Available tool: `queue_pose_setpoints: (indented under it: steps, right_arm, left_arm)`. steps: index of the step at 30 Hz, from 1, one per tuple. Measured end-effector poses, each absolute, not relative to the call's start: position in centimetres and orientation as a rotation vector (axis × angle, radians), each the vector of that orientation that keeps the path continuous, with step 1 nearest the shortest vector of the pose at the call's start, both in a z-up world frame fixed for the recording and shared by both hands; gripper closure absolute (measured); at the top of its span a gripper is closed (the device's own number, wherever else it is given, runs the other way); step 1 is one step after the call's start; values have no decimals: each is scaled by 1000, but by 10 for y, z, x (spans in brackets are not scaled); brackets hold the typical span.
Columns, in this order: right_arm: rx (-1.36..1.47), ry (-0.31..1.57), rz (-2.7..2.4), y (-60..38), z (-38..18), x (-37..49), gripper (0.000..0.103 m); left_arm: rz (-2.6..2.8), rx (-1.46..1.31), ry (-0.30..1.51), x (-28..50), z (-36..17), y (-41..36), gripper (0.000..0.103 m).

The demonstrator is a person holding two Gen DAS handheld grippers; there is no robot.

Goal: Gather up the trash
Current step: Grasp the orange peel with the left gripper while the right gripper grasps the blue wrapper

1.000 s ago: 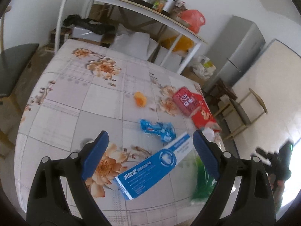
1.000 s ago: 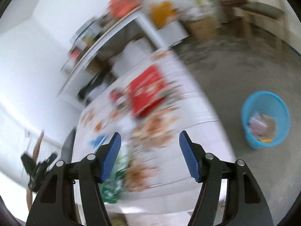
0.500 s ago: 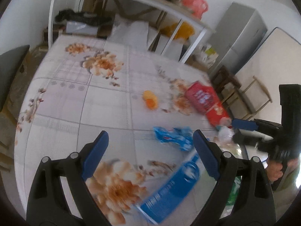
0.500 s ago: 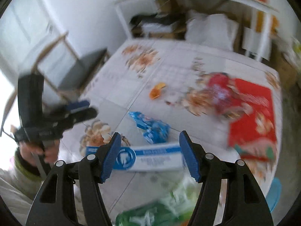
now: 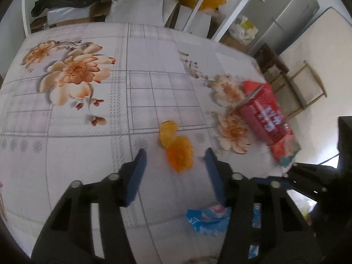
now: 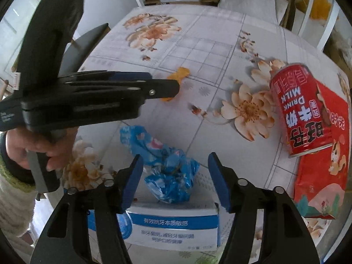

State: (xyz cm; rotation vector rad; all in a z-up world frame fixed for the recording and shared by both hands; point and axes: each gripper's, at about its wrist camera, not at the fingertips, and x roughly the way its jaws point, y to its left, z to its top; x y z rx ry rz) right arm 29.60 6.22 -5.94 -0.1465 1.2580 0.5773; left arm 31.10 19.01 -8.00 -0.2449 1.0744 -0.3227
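Observation:
My left gripper (image 5: 176, 158) is open, its fingers on either side of the orange peel (image 5: 177, 146) on the flowered tablecloth (image 5: 143, 92). My right gripper (image 6: 175, 171) is open around a crumpled blue wrapper (image 6: 167, 171), just above a blue-and-white toothpaste box (image 6: 173, 226). A red milk can (image 6: 301, 110) lies on its side on a red packet (image 6: 325, 165) at the right. In the right wrist view the left gripper (image 6: 88, 96) crosses from the left and hides part of the peel (image 6: 179, 77). The wrapper (image 5: 206, 220) and the can (image 5: 264, 118) also show in the left wrist view.
A white shelf frame (image 5: 226, 11) with bags and boxes stands beyond the table's far edge. A wooden chair (image 5: 305, 90) stands off the right side. A grey seat (image 6: 88, 41) is at the table's left edge. A green wrapper (image 6: 209, 259) peeks in at the near edge.
Both grippers have moved down and forward over the table. The left one now straddles the orange peel; the right one swung in from facing the floor bin and now straddles the blue wrapper.

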Motion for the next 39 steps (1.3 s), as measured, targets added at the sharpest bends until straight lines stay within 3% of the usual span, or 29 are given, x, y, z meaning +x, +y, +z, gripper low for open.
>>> queue_pose_setpoints:
  steps: [14, 21, 39]
  right_arm:
    - [-207, 1283, 571, 69, -71, 304, 61]
    - [-205, 1275, 556, 65, -72, 305, 71]
    - [-21, 1181, 526, 39, -44, 307, 73]
  left_arm:
    - [-297, -138, 1022, 316, -85, 175, 77]
    - [-305, -161, 1005, 312, -83, 180, 93]
    - [-257, -277, 910, 271, -49, 218, 95]
